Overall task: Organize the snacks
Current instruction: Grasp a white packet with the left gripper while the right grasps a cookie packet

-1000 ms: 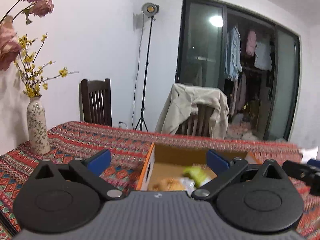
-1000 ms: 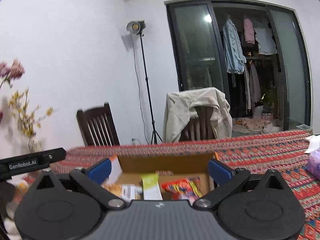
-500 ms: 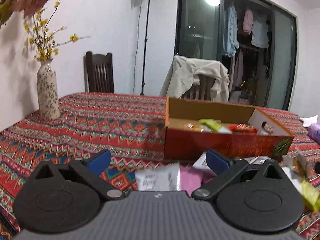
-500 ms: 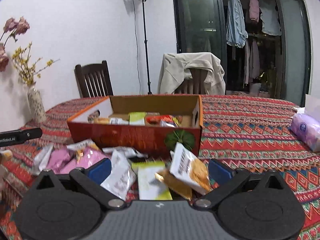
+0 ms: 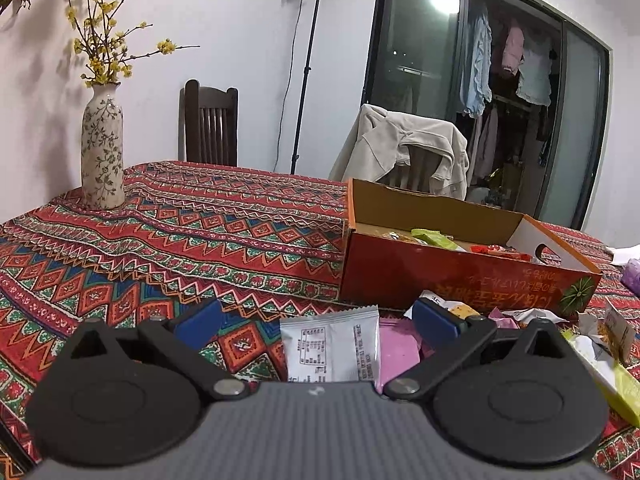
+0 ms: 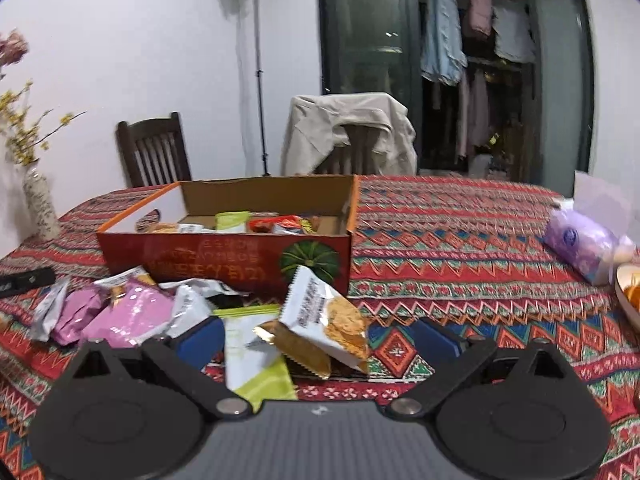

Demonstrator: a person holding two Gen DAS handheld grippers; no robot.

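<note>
L gripper [image 5: 316,322]: jaws wide apart, blue pads [image 5: 199,322] on both sides, nothing between them in contact. White packet [image 5: 330,346] lies flat on cloth [image 5: 180,236] btwn the pads, print side up. Pink packet [image 5: 398,348] just beside it, to its right, touching. More packets [image 5: 520,316] scattered at right, along front of box [image 5: 460,276]; yellow-green packet [image 5: 608,376] at far right edge. Box: red/orange cardboard, open top, w/ snacks [image 5: 434,238] inside, contents partly hidden by wall. Vase [image 5: 102,148] w/ yellow sprigs upright at far left of table. Dark chair [image 5: 210,124] behind table; second chair draped w/ beige jacket [image 5: 404,148]. Light stand [image 5: 304,64] at wall.
</note>
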